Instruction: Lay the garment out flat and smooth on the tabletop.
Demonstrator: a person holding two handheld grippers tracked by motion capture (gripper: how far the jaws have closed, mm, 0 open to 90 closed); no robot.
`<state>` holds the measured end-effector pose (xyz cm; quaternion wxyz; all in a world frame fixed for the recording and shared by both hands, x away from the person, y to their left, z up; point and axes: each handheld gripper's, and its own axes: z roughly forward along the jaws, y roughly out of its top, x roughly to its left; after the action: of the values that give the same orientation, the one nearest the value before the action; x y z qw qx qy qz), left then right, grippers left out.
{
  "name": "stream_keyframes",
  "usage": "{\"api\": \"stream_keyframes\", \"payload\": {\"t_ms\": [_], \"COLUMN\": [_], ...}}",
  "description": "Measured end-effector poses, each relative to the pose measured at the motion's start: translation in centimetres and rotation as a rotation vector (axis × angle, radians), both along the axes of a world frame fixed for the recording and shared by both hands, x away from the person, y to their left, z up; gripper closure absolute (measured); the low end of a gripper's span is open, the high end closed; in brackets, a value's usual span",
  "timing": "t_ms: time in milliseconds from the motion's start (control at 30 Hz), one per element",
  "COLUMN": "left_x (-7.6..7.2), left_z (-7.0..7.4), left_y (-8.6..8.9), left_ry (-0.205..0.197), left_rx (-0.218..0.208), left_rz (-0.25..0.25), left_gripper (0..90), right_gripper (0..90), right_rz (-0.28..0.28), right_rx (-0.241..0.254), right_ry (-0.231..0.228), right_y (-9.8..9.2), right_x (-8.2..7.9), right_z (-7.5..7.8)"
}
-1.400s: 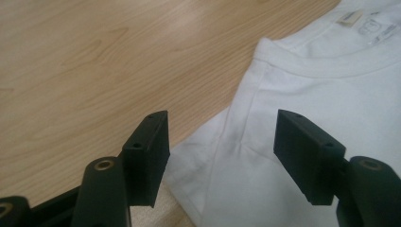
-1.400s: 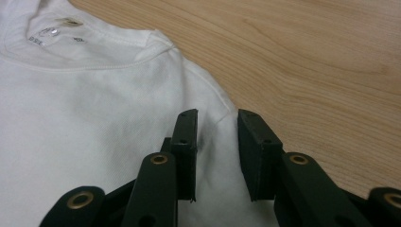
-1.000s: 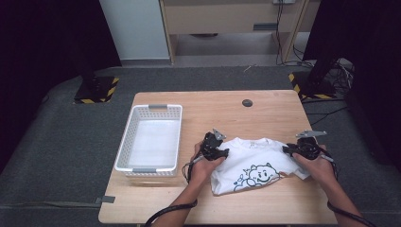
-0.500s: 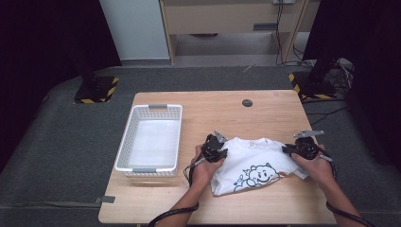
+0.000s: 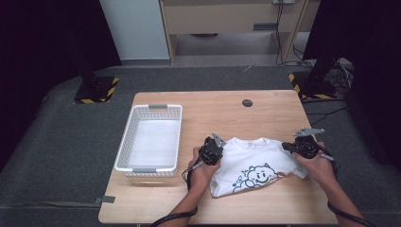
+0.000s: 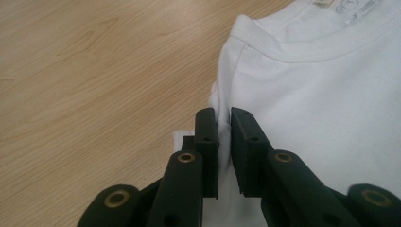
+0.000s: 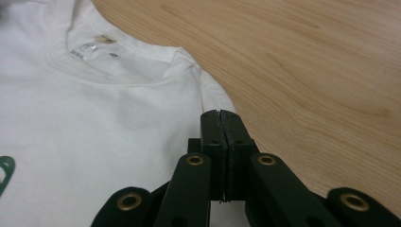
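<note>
I've just been closing both grippers: left gripper (image 6: 224, 142) pinches the shirt (image 5: 257, 163) at nine o'clock, right gripper (image 7: 221, 142) clamps three o'clock, ready to lift evenly.

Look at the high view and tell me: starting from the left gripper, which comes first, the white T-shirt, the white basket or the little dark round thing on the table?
From the left gripper:
1. White T-shirt: right at it, fabric between its fingers.
2. White basket: off to its left.
3. Dark round thing: near the table's far edge.
</note>
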<state>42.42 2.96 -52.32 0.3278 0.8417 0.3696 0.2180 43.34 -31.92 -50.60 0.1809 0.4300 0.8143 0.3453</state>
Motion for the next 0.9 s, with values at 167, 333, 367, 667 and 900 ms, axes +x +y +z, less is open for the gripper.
{"api": "stream_keyframes", "payload": {"t_ms": [167,333,367,667,900], "left_x": [-0.3,-0.1,-0.1,0.3,-0.5], "left_z": [0.5,-0.1,-0.1,-0.1,2.1], "left_y": [0.4,0.7,0.7,0.8,1.7], "left_ry": [-0.010,0.026,0.026,0.065,0.047], "left_rx": [-0.017,-0.027,-0.027,-0.028,-0.106], "left_rz": [0.001,-0.022,-0.022,-0.023,-0.001], "left_gripper": [77.8,72.8,73.7,87.8,88.6], "right_gripper": [89.4,89.5,89.5,89.4,89.4], "right_rz": [0.007,0.027,0.027,0.049,0.043], "right_rx": [0.033,0.085,0.085,0.060,0.076], "right_ry": [-0.039,-0.098,-0.098,-0.100,-0.109], "right_y": [0.3,0.5,0.5,1.0,0.7], "right_x": [-0.3,-0.7,-0.7,-0.8,-1.1], "right_z": [1.5,3.3,3.3,3.8,4.5]}}
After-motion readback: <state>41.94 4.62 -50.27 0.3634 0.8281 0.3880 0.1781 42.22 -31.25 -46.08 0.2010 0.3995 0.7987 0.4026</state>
